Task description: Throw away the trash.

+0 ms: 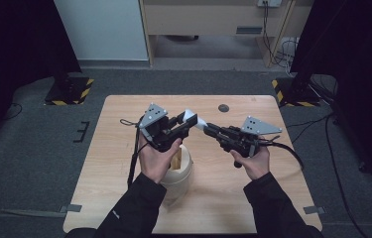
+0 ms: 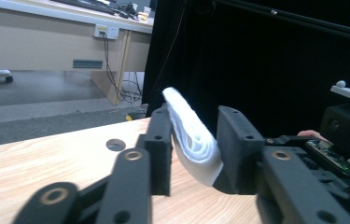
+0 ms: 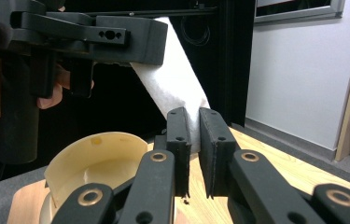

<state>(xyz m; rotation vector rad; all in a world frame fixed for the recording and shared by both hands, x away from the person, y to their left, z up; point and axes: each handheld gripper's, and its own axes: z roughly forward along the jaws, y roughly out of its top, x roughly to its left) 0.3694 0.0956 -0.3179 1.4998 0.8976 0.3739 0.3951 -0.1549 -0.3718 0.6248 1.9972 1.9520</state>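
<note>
Folded white cloth strip: held in the air above the light wooden table, spanning between both tools.
Cream round plastic container: standing on the table beside the left hand, below the strip.
Right gripper: jaws pressed together, clamped on one end of the strip.
Left gripper: jaws apart either side of the strip's other end; left pad touching it, right pad clear.
Round dark hole: near the table's far edge.
</note>
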